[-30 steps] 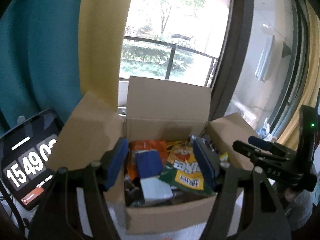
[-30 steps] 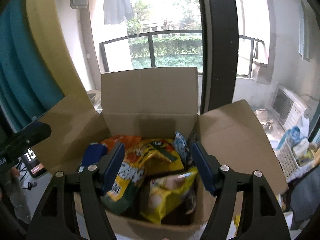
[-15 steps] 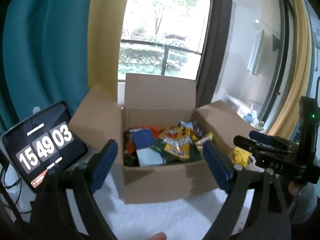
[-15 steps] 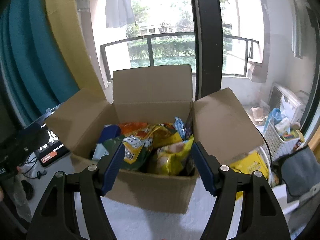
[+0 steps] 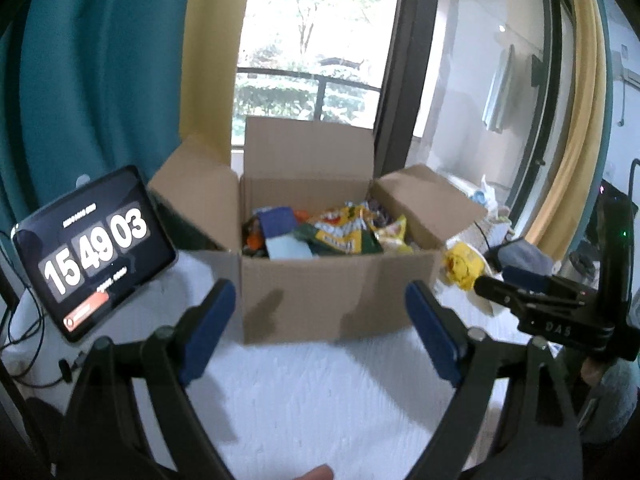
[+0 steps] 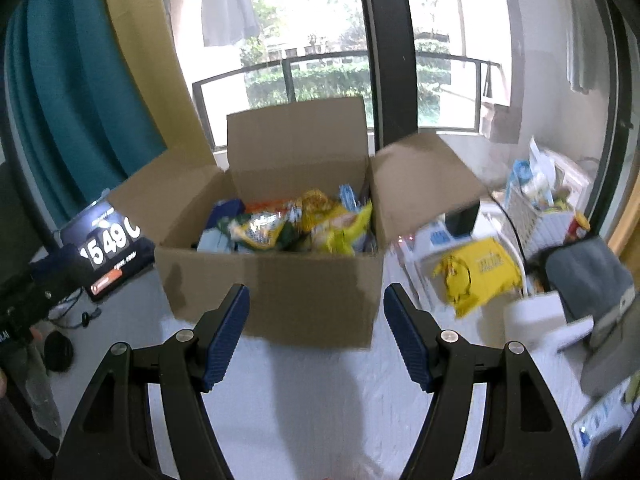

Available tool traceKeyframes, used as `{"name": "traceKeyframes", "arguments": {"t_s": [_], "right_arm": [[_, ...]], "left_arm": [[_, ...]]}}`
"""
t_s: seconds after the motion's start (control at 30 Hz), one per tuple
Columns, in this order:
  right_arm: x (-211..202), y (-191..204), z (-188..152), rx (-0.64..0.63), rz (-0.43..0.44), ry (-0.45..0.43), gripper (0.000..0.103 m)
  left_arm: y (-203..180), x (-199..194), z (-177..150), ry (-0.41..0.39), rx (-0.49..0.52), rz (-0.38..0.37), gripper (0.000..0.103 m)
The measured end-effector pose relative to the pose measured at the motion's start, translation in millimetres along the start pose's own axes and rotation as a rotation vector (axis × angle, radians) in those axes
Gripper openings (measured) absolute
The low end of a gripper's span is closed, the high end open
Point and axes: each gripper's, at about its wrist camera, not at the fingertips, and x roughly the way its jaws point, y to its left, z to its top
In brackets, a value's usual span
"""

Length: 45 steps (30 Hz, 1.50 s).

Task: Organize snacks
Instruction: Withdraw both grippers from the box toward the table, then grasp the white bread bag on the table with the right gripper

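An open cardboard box [image 5: 332, 300] [image 6: 280, 292] stands on a white cloth, filled with snack bags: a yellow-green bag [image 5: 344, 232] [image 6: 260, 232], a yellow bag [image 6: 344, 228], a blue pack [image 5: 276, 220]. My left gripper [image 5: 320, 316] is open and empty, in front of the box. My right gripper [image 6: 316, 324] is open and empty, also in front of the box; it shows at the right in the left wrist view [image 5: 536, 292]. A yellow snack bag [image 6: 476, 272] [image 5: 460, 264] lies right of the box.
A tablet showing a clock [image 5: 92, 252] [image 6: 108, 248] leans left of the box, with cables [image 5: 24, 332] beside it. A white basket of items [image 6: 540, 204] and a grey cloth [image 6: 588, 276] sit at the right. Window and curtains stand behind.
Both grippers have pulled back from over the box toward me, so the box now sits farther away. The left jaws have spread wider.
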Motion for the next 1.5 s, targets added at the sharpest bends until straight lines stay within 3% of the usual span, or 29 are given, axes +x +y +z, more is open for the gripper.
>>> {"name": "traceKeyframes", "arguments": {"t_s": [0.67, 0.8, 1.03, 1.3, 1.5], "right_arm": [[-27, -32, -145, 0.120, -0.086, 0.230, 0.073], [-26, -38, -165, 0.186, -0.087, 0.269, 0.080], [-7, -29, -173, 0.198, -0.086, 0.318, 0.081], [15, -11, -167, 0.175, -0.068, 0.293, 0.080], [26, 13, -156, 0.048, -0.026, 0.275, 0.055]], "left_arm": [[-13, -13, -92, 0.160, 0.018, -0.075, 0.088], [-9, -12, -103, 0.184, 0.006, -0.091, 0.088], [-1, -9, -113, 0.207, -0.009, -0.109, 0.088], [15, -6, -117, 0.215, -0.044, -0.086, 0.088], [24, -4, -117, 0.217, -0.063, -0.058, 0.088]]}}
